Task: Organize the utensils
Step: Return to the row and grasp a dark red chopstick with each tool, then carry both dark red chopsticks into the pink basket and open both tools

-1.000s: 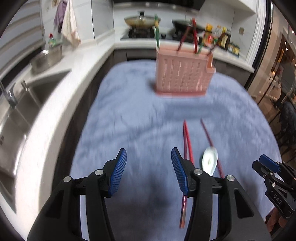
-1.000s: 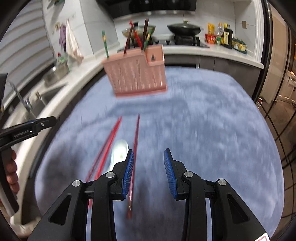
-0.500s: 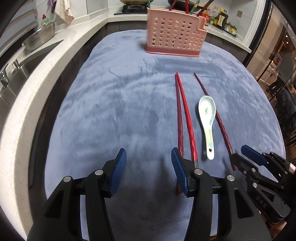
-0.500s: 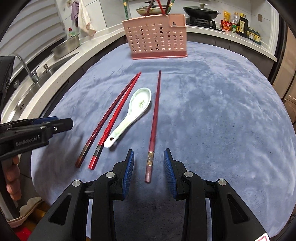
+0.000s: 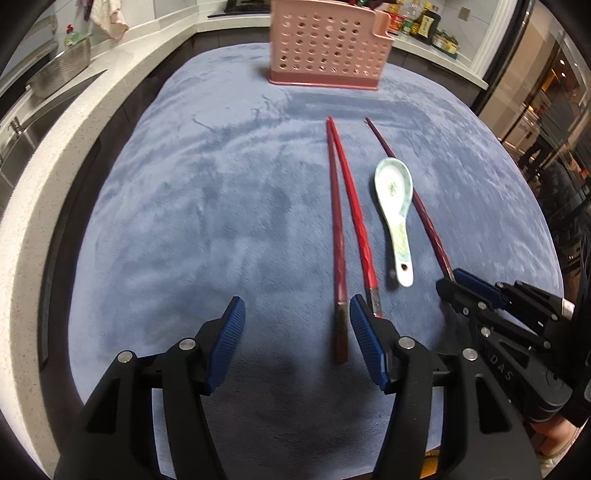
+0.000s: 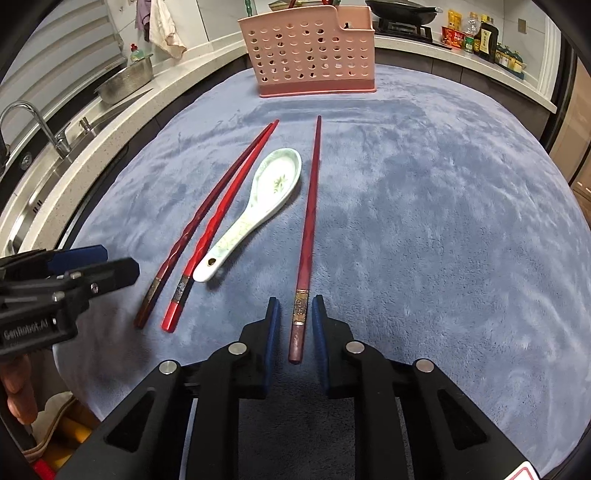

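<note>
Chopsticks and a spoon lie loose on a blue-grey plush cloth point(image 6: 424, 192) that covers the table, with both hand-held grippers lowered over their near ends.

The right gripper point(image 6: 295, 310) straddles the butt end of a single dark red wooden chopstick point(image 6: 308, 221); its blue-padded jaws have just been closing and now stand narrow on either side of the stick's decorated band. A thin gap shows at each pad, so I cannot say they press on it yet. Just to this gripper's left lies a white ceramic soup spoon with a green pattern point(image 6: 258, 210), bowl pointing away, and left of that a pair of red chopsticks point(image 6: 218, 218) whose far tips meet and whose near ends spread apart.

The left gripper point(image 5: 297, 321) is spread wide — its jaws have just been opening. The darker stick of the pair point(image 5: 338, 240) runs between the pads close to the right one without being gripped; the brighter stick point(image 5: 356, 214) passes behind that pad's tip. The spoon point(image 5: 397, 206) lies beyond and to its right, nothing blocking it.

Straight ahead of both grippers, well apart from them, a pink perforated plastic utensil holder point(image 6: 312, 51) stands upright at the cloth's far edge, with a few utensils poking out of its top. Off to the left run a pale stone counter point(image 6: 74, 147), a steel faucet point(image 6: 44, 125) and a metal colander point(image 6: 127, 79); a dark wok point(image 6: 404, 14) and bottles sit behind — none of it in the way.
</note>
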`<state>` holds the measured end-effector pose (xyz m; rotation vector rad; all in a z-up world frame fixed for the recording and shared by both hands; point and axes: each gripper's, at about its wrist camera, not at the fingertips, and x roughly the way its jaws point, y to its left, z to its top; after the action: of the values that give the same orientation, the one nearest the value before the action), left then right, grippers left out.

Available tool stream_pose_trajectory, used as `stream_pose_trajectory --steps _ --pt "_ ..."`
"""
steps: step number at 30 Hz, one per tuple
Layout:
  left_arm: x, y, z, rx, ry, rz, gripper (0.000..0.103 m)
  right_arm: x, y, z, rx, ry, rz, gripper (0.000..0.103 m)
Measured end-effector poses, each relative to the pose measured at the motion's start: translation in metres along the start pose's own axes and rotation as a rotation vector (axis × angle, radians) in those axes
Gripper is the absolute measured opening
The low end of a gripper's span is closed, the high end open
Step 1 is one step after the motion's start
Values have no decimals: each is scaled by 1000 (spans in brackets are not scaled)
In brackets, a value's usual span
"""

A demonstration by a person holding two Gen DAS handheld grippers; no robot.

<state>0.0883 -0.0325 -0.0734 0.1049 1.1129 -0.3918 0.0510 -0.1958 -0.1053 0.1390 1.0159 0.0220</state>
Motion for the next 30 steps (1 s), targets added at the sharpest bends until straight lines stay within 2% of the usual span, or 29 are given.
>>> stream_pose_trajectory --steps 3,8,17,20,22,23,30 --pt "4 -3 -1 10 16 -12 56 0 -3 0 13 -1 -5 8" --pt "12 -2 -4 1 54 -36 54 -1 -6 -1 25 -2 -4 7" --pt "22 -4 -5 19 70 -16 42 -1 -6 -1 24 -3 -4 7" --pt "21 -6 -4 31 61 -12 27 0 -6 -2 23 -3 -5 7" --pt "20 -5 -3 30 54 -19 12 0 -6 -1 22 -3 -4 7" --pt "20 -5 -3 28 51 -21 10 -1 -6 -1 21 -3 -4 7" --pt "9 -5 1 31 15 -7 8 -11 -7 6 -8 -32 -28 7"
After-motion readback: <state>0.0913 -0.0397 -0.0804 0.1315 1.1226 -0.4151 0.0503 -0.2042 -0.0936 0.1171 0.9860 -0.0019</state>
